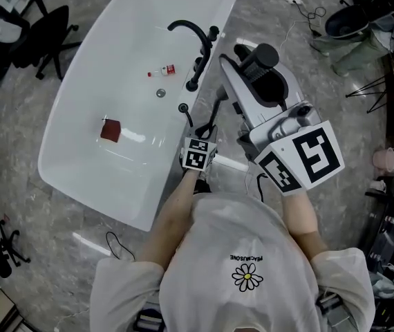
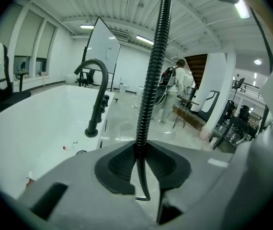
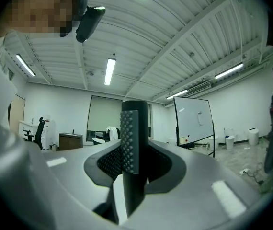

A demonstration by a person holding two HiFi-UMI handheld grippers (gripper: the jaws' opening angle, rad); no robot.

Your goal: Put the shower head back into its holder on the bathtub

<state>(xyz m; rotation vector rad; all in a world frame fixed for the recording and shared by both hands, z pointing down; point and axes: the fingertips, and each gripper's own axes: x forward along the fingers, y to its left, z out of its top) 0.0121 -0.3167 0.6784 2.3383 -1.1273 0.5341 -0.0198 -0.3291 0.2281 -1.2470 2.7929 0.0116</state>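
Black faucet [image 2: 99, 104] arches over white bathtub [image 1: 114, 68].

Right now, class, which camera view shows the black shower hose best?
The left gripper view: the shower hose rises ribbed and sharp from between the jaws to the top edge. The head view shows only a thin dark stretch of it from above; the right gripper view shows the shower head, no hose.
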